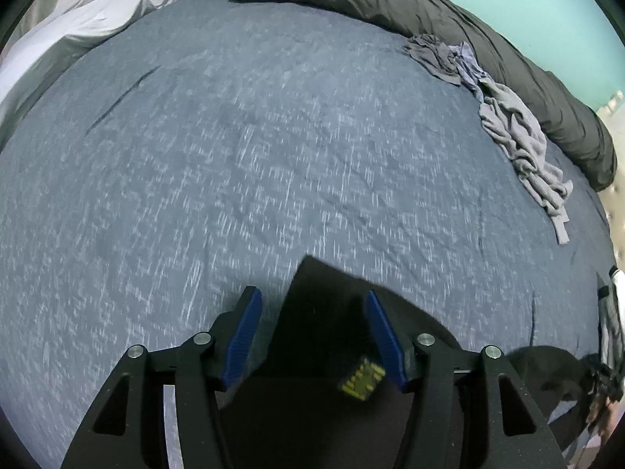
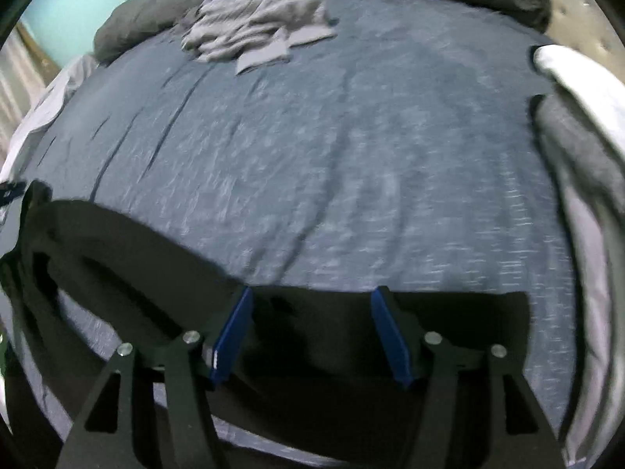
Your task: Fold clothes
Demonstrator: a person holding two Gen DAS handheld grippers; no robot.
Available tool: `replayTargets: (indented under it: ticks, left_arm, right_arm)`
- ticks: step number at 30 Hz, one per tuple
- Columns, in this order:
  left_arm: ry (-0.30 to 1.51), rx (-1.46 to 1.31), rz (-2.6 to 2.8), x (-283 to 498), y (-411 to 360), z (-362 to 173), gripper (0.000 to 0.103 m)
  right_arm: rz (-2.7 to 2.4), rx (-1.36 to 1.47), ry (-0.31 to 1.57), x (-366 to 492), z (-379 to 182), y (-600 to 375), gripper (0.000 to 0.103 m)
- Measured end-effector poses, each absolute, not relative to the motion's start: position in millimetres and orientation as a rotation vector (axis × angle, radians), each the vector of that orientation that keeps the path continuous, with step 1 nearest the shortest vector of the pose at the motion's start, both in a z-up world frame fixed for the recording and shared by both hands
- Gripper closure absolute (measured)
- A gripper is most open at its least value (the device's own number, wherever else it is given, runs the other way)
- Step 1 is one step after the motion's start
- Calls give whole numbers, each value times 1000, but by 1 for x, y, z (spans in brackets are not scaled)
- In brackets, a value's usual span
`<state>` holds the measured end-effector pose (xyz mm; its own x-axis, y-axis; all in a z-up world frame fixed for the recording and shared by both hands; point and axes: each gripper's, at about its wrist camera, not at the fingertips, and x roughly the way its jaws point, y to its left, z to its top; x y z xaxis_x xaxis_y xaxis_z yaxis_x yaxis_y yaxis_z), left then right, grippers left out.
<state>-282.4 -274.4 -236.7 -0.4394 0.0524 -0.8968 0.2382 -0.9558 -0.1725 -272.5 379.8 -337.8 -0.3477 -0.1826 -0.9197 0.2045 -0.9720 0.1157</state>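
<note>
Black garment (image 1: 324, 312) lies on bed (image 1: 234, 156), not yet fully folded; left gripper (image 1: 310, 336) & right gripper (image 2: 310, 332) both apart, holding nothing. Grey clothes (image 1: 519, 133) unfolded.

Bed (image 1: 234, 156): covered by a blue-grey heathered sheet, lightly creased, filling most of both views.

Dark grey duvet (image 1: 410, 4): rolled into a long bolster along the far edge of the bed, against a turquoise wall (image 1: 547, 4).

White bedding (image 1: 90, 23): bunched at the bed's far left corner in the left wrist view.

Beige tufted headboard (image 1: 615, 203): seen at the right edge, beside the duvet's end.
</note>
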Motion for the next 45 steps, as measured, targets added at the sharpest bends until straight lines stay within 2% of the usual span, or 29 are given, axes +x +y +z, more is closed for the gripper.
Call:
replayTargets:
  ticks: [8, 9, 11, 13, 14, 15, 17, 22, 34, 45]
  left_arm:
    - [442, 1650, -2514, -290, -278, -262, 36]
    - [452, 1655, -2522, -289, -278, -264, 36]
    - [459, 1664, -2538, -286, -276, -267, 39]
    - [433, 1678, -2557, -284, -272, -268, 67]
    - [420, 1686, -2566, -284, -269, -268, 89]
    - [395, 1675, -2572, -282, -267, -266, 95]
    - [413, 1654, -2604, -276, -266, -261, 99]
    - [366, 1536, -2667, -257, -267, -228, 100]
    - [387, 1308, -2748, -226, -286, -141, 100]
    - [462, 1184, -2759, -238, -319, -103, 100]
  right_arm:
    - [-2369, 1699, 191, -267, -360, 359, 40]
    - [-2371, 1695, 192, -266, -360, 358, 42]
    - [-2375, 1687, 220, -264, -360, 356, 56]
    - [-2381, 1676, 265, -261, -360, 352, 67]
    - [-2386, 1670, 285, -259, -361, 349, 78]
    - [-2391, 1667, 294, -257, -361, 348, 82]
    - [-2411, 1650, 313, -253, -357, 346, 90]
    - [-2474, 1571, 324, -243, -335, 348, 94]
    - [-2698, 1340, 302, -259, -242, 366, 95]
    - [-2842, 1223, 310, -312, -192, 363, 95]
